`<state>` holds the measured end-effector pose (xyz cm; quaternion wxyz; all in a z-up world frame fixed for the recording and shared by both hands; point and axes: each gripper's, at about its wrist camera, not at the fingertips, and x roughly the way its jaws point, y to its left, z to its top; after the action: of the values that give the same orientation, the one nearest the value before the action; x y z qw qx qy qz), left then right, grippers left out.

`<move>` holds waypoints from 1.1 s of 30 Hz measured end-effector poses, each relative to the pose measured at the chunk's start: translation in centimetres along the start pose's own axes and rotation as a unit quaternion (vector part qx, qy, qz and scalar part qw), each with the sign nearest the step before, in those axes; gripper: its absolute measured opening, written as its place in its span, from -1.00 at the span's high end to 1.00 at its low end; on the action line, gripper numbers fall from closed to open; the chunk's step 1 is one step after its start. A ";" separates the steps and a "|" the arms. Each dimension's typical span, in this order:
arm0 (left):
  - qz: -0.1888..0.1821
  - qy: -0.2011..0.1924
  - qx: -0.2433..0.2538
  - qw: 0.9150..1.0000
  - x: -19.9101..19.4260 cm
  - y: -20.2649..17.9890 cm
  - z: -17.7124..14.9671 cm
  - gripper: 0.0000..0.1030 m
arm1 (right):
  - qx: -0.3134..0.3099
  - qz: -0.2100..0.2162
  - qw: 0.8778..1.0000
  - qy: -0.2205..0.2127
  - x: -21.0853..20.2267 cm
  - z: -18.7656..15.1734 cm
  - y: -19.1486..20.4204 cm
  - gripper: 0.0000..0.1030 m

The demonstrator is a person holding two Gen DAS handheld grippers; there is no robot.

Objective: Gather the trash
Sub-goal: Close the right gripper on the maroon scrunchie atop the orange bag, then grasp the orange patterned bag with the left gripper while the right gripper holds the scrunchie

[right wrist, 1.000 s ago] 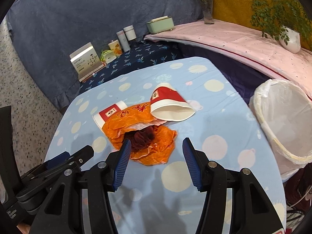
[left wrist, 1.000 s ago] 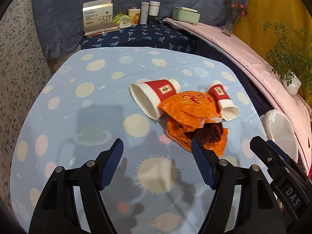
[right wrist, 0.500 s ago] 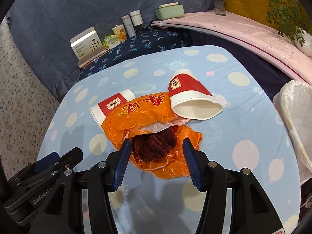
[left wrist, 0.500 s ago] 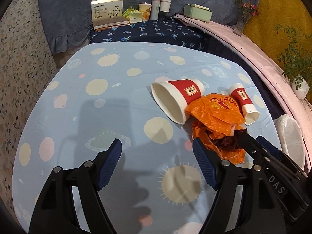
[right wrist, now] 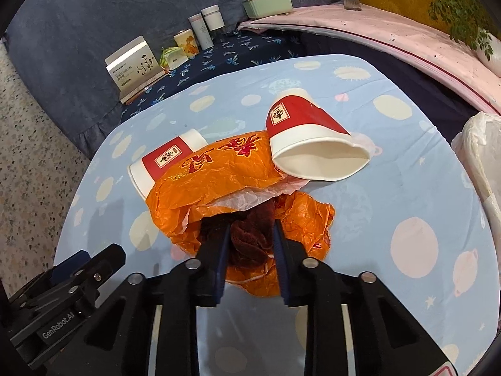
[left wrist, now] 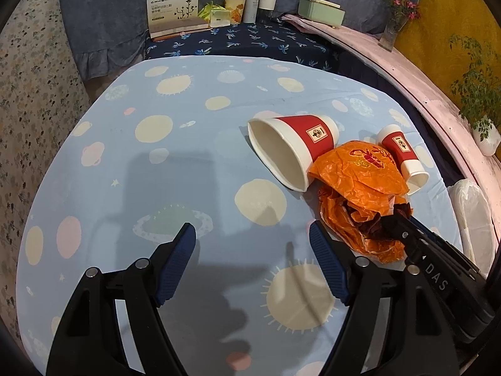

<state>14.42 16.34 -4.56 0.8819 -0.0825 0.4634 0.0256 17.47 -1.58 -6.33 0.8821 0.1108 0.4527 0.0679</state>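
Note:
A crumpled orange plastic bag (right wrist: 219,181) lies on the blue dotted tablecloth with a dark red cloth wad (right wrist: 252,238) in its mouth. Two red-and-white paper cups lie on their sides against it: a wide one (right wrist: 308,144) and a narrow one (right wrist: 166,159). My right gripper (right wrist: 250,235) is closed around the dark red wad and the bag's edge. My left gripper (left wrist: 252,238) is open and empty above bare cloth, left of the bag (left wrist: 360,178). The wide-looking cup (left wrist: 291,147) and the small cup (left wrist: 404,156) also show in the left wrist view.
A white-lined trash bin (right wrist: 482,156) stands off the table's right edge. Behind the table a dark blue surface holds a card box (left wrist: 173,12), tins and bottles (left wrist: 260,0). A pink ledge (right wrist: 375,28) with a mint box, vase and plant runs at the right.
My right gripper moved forward onto the bag and narrowed its jaws around the dark red wad. My left gripper drifted left and stayed open.

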 end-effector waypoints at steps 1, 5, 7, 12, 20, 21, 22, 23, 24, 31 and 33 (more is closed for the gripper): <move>-0.001 0.000 0.000 1.000 0.0 -0.1 -0.1 -0.38 | 0.000 0.001 1.000 -0.002 -0.2 -0.1 0.0 0.59; -0.006 0.000 0.005 1.000 -0.6 -0.7 -0.5 -0.38 | 0.005 0.010 1.000 -0.006 -1.6 -0.6 -0.4 0.62; -0.010 -0.002 0.009 1.000 -0.9 -1.1 -0.7 -0.38 | 0.008 0.014 1.000 -0.009 -2.2 -0.9 -0.5 0.62; -0.021 -0.004 0.021 1.000 -1.9 -2.5 -1.3 -0.42 | 0.014 0.023 0.999 -0.019 -4.6 -1.9 -1.2 0.63; -0.039 -0.012 0.037 0.998 -3.5 -5.0 -1.8 -0.54 | 0.034 0.026 0.998 -0.051 -9.1 -2.7 -3.4 0.63; -0.040 -0.013 0.039 0.998 -3.6 -5.3 -1.9 -0.56 | 0.037 0.025 0.997 -0.056 -9.5 -2.7 -3.7 0.63; -0.041 -0.013 0.040 0.998 -3.6 -5.6 -2.1 -0.56 | 0.041 0.024 0.997 -0.062 -10.0 -2.6 -4.1 0.63; -0.044 -0.012 0.042 0.998 -3.6 -6.0 -2.2 -0.57 | 0.044 0.024 0.997 -0.066 -10.4 -2.6 -4.4 0.63; -0.046 -0.010 0.045 0.998 -3.6 -6.3 -2.3 -0.57 | 0.047 0.022 0.996 -0.070 -10.7 -2.6 -4.8 0.63; -0.050 0.021 0.043 0.998 -1.5 -8.2 -3.1 -0.57 | 0.068 0.011 0.995 -0.074 -10.9 -2.5 -7.1 0.63; -0.050 0.031 0.041 0.997 -0.5 -8.7 -3.0 -0.57 | 0.073 0.007 0.995 -0.071 -10.6 -2.7 -7.7 0.63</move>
<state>12.75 7.22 -4.82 0.8699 -0.0699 0.4866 -0.0402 9.31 -10.97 -1.51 0.9013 0.1825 0.3914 0.0334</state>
